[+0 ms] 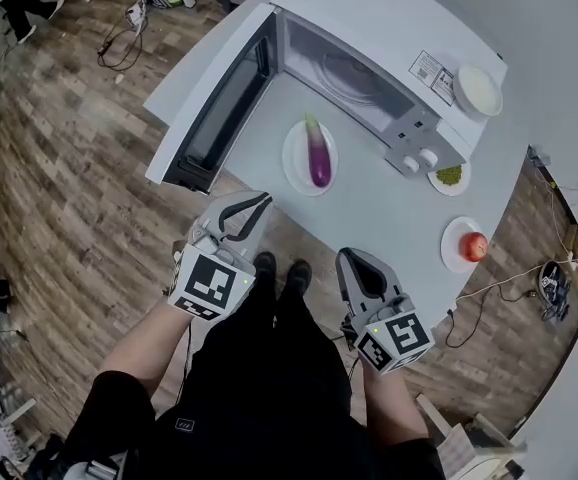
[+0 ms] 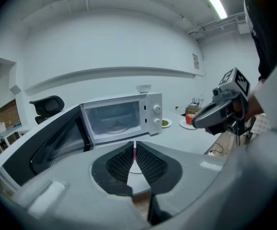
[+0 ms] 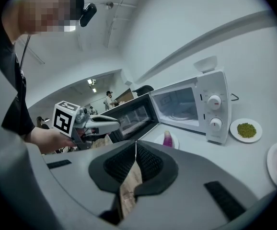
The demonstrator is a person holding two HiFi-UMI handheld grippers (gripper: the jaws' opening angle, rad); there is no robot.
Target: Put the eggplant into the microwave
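Nearby, the left gripper (image 1: 257, 205) and right gripper (image 1: 355, 257) are both pressed together, empty. Farther off, the eggplant (image 1: 318, 158) lies on a plate (image 1: 294, 164) before the open microwave (image 1: 389, 88).

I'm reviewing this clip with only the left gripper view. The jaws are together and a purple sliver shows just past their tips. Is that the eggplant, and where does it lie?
Observer: Yes. The head view shows the eggplant lying on a white plate on the table, in front of the open microwave. Nothing touches it.
Operator: I see the right gripper only from the side. Does it hold anything?
Observer: No. In the right gripper view, the right gripper has its jaws together with nothing between them.
Operator: How near are the two grippers to the plate?
Observer: From above, the left gripper and the right one both sit near the table's near edge, short of the plate.
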